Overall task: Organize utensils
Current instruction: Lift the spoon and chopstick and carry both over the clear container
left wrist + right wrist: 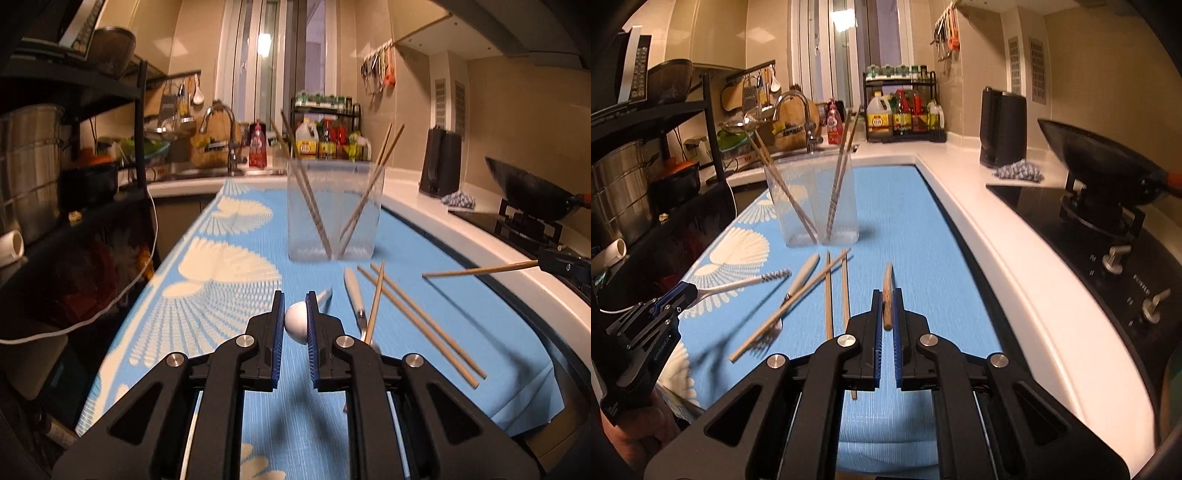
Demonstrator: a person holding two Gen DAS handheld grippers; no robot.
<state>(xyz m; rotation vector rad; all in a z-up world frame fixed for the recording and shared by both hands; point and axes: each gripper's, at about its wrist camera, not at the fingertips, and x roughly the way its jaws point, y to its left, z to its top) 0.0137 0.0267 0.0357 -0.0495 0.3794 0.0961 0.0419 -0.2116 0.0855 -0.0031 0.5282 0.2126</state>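
My left gripper (pixel 295 312) is shut on the bowl of a white spoon (pixel 297 322), held above the blue mat; in the right wrist view the left gripper (pixel 687 291) holds the white spoon (pixel 738 284) with its patterned handle pointing right. My right gripper (pixel 886 299) is shut on a wooden chopstick (pixel 887 295); the chopstick (pixel 480 271) also shows in the left wrist view, entering from the right. A clear two-part holder (pixel 334 210) (pixel 816 206) stands ahead with chopsticks in each part. Loose chopsticks (pixel 421 321) (pixel 845 284) and a white-handled fork (pixel 355 291) (pixel 798 284) lie on the mat.
The blue patterned mat (pixel 229 280) (pixel 923 236) covers the counter. A black rack (pixel 74 177) with pots stands at the left. A stove with a wok (pixel 535 195) (pixel 1108 162) is at the right. The sink, a tap (pixel 798 110) and bottles are at the back.
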